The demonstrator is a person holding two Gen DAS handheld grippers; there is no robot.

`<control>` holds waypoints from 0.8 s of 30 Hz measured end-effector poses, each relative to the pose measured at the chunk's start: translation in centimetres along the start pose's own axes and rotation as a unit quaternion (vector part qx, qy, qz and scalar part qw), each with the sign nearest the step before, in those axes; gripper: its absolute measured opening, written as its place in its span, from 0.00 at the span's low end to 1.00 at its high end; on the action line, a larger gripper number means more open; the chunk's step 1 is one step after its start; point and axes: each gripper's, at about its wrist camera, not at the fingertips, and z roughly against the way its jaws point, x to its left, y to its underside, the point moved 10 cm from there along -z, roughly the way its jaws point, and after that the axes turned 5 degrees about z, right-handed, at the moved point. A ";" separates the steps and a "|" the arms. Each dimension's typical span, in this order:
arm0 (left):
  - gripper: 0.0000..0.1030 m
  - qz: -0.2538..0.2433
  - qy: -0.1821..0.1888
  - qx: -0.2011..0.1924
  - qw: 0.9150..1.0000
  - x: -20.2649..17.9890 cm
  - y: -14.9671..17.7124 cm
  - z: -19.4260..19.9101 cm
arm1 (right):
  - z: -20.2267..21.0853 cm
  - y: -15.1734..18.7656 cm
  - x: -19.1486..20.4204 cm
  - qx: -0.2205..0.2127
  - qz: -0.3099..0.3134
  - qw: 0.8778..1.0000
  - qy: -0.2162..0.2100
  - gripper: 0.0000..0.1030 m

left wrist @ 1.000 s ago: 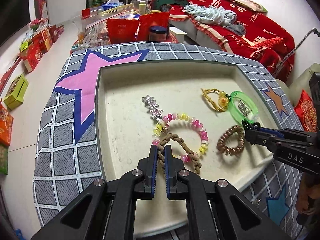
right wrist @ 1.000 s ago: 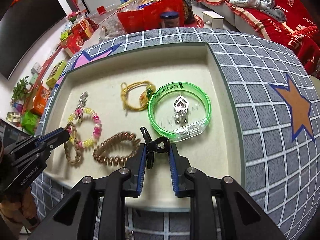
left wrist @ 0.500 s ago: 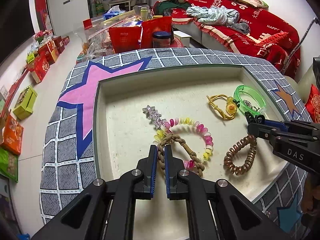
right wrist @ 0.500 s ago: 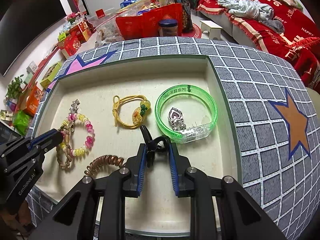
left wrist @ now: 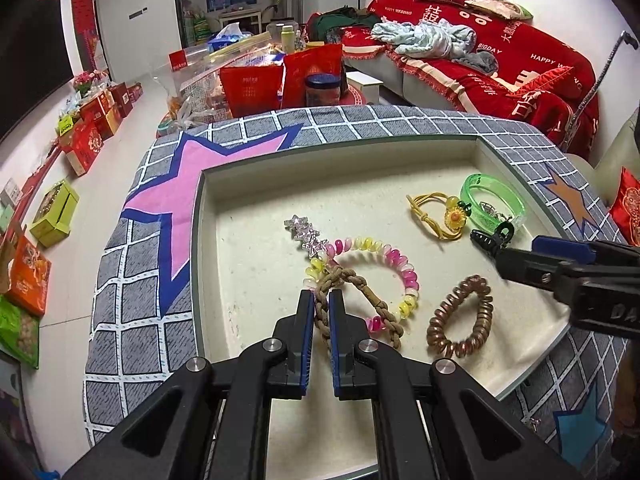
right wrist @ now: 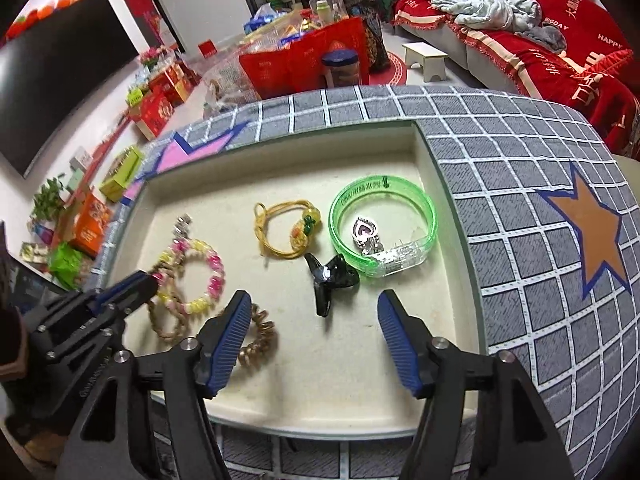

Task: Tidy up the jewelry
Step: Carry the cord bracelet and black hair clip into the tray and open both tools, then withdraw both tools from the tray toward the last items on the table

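A cream tray (left wrist: 256,256) holds the jewelry. My left gripper (left wrist: 322,300) is shut on a brown braided band (left wrist: 370,298) that lies across a pink and yellow spiral bracelet (left wrist: 394,258). My right gripper (right wrist: 314,306) is open; a black hair clip (right wrist: 330,280) lies free on the tray just ahead of it, beside a green bangle (right wrist: 382,218) with a heart pendant (right wrist: 366,234) inside. A yellow cord tie (right wrist: 288,232), a copper spiral tie (left wrist: 460,322) and a star hairpin (left wrist: 304,236) also lie on the tray (right wrist: 360,360).
The tray sits in a grey checked cushion top with star patches (right wrist: 540,208). A red sofa (left wrist: 500,52) stands behind, gift boxes (left wrist: 92,128) line the floor at left, and red bags and a jar (left wrist: 320,90) stand past the far edge.
My right gripper has opened and let the black hair clip drop onto the tray beside the green bangle. My left gripper stays shut on the braided band.
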 end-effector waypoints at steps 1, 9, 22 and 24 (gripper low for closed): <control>0.24 -0.002 0.000 -0.002 1.000 -0.1 -0.1 0.1 | 0.3 -0.1 0.1 -0.004 0.000 1.000 -0.001 0.68; 0.24 -0.012 0.006 -0.020 1.000 -0.8 -0.3 0.9 | 1.7 -0.3 -0.1 -0.023 -0.011 1.000 -0.004 0.71; 1.00 0.008 0.001 -0.061 0.998 -0.6 -1.6 3.3 | 4.5 -0.5 -0.9 -0.053 -0.025 0.998 -0.008 0.77; 1.00 0.002 -0.002 -0.062 0.998 -0.7 -1.7 3.7 | 4.7 -0.5 -0.9 -0.055 -0.026 0.998 -0.008 0.77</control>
